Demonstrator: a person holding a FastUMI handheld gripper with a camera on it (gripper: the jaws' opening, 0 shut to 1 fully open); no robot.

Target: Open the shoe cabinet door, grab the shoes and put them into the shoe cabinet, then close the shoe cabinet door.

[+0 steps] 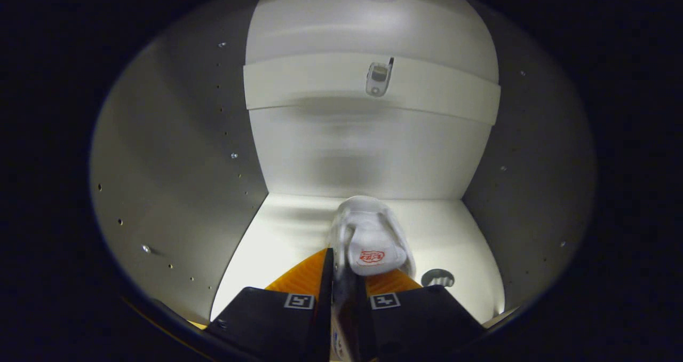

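You are looking into the white laminate shoe cabinet (176, 154), its side walls dotted with small shelf-pin holes and its pale floor panel (283, 228) brightly lit. A white horizontal rail (299, 81) crosses the back wall, carrying a small metal fitting (378, 78). Your claw (347, 268) is inside the cabinet, drawn together and clamped on the white fabric shoe with a red logo on its tongue (368, 234); both fingers press the shoe's rear, and its toe points toward the back wall, over the floor panel. A small round grey disc (437, 278) sits on the floor, just right of the shoe.
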